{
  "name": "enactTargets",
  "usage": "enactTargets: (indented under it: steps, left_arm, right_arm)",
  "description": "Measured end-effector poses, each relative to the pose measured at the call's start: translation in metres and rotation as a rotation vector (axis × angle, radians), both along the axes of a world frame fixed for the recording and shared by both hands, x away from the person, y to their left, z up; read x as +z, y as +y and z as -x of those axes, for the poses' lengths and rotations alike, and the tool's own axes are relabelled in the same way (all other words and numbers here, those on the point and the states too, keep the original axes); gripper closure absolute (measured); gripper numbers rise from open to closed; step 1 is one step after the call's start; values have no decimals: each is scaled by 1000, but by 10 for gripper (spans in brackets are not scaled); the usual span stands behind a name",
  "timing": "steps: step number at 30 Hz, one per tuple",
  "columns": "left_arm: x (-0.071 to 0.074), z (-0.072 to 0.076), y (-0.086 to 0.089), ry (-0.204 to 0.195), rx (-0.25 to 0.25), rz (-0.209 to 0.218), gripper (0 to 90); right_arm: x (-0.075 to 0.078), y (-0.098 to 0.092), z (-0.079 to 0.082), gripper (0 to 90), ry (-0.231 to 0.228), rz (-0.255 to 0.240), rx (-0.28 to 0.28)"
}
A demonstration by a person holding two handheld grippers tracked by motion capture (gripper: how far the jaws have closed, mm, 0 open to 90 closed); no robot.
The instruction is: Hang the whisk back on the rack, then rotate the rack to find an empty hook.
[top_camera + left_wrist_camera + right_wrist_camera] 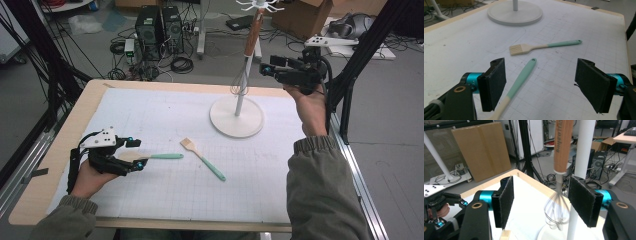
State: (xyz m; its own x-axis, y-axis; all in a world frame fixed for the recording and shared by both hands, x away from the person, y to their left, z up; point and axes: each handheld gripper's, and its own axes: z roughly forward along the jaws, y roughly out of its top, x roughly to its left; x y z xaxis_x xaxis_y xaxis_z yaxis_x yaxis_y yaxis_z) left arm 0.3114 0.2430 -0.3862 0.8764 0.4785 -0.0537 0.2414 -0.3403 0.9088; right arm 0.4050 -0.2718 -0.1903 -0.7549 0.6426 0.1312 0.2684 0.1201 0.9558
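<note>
A white stand (236,116) with a round base and hooks on top stands at the back of the mat. From it hangs a whisk (252,35) with a wooden handle. My right gripper (267,67) is raised just right of the whisk, open. In the right gripper view the whisk (556,212) hangs blurred past the open right gripper (541,202), beside the pole (584,147). My left gripper (134,154) rests on the mat, open, with a mint-handled utensil (165,156) lying between its jaws. In the left gripper view that utensil (522,75) lies untouched inside the left gripper (541,85).
A pastry brush (202,157) with a mint handle lies mid-mat, also seen as the brush (524,48) ahead of the left jaws. The white gridded mat (165,110) covers a wooden table (55,150). Computers, cables and boxes crowd the floor behind.
</note>
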Motion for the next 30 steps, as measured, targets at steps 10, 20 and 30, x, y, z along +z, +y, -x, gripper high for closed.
enactTargets:
  steps: [10, 20, 30]
  left_arm:
    - [1, 1, 1, -2, 5, 6, 252]
    - [1, 0, 2, -7, -1, 2, 252]
    - [2, 0, 1, -6, -6, 10, 252]
  right_arm:
    - [15, -4, -13, 548, -38, -16, -46]
    - [46, -11, -16, 891, -92, -40, -42]
    - [69, -14, -28, 894, -87, -67, -12]
